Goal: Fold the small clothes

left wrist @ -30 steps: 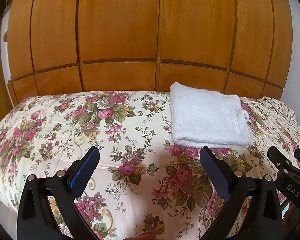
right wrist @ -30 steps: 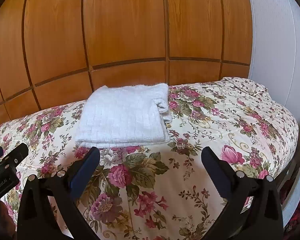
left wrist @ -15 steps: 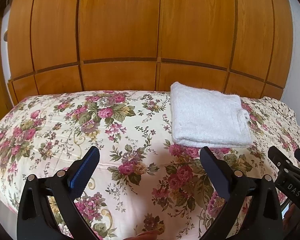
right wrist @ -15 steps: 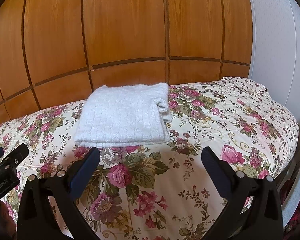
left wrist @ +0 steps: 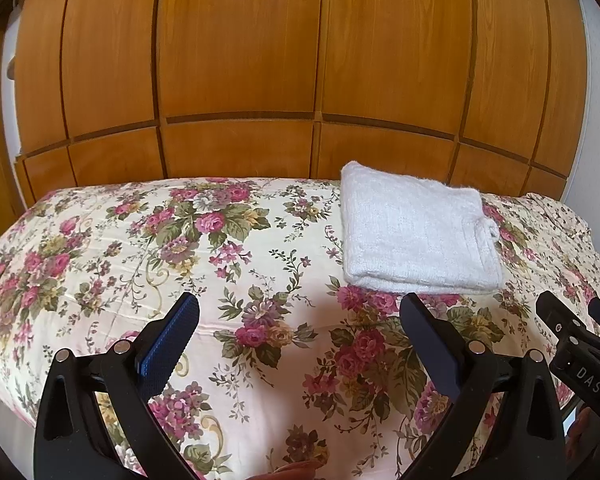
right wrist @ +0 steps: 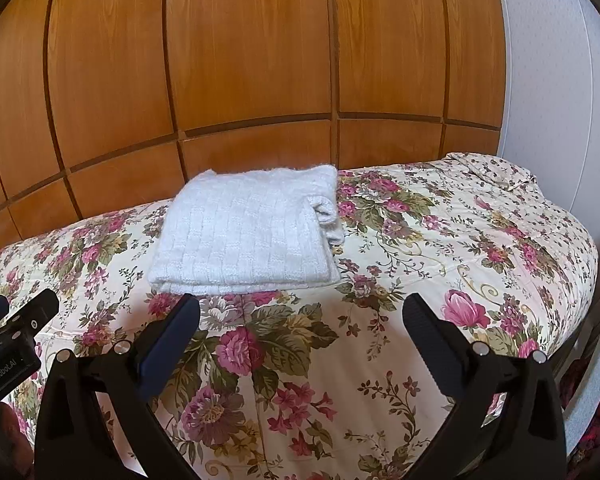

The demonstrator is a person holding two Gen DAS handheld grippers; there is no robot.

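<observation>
**Folded knit resting, both grippers free**

Hovering over the near part of the bed, the left gripper (left wrist: 299, 320) and the right gripper (right wrist: 301, 318) both stand with jaws spread wide and nothing between them. The white knit garment (right wrist: 244, 236) lies toward the far side of the bed, close to the wooden panelling, already folded into a tidy rectangle with a rolled bit of fabric, perhaps a sleeve or cuff, poking out at its right edge. In the left wrist view it sits to the right of centre (left wrist: 416, 236), just beyond the right finger.

By my judgement the fold looks essentially done. If anything is left, it is tucking that protruding roll under the top layer: pinch only that piece, slide it in low and flat, and avoid dragging the stack, since the soft knit would bunch easily.

Underneath is a floral quilt (right wrist: 440, 240), cream with pink roses, slightly rumpled at the far right corner. Behind it runs a wall of glossy wooden panels (left wrist: 236, 60); a pale wall (right wrist: 560, 100) stands on the right.
</observation>
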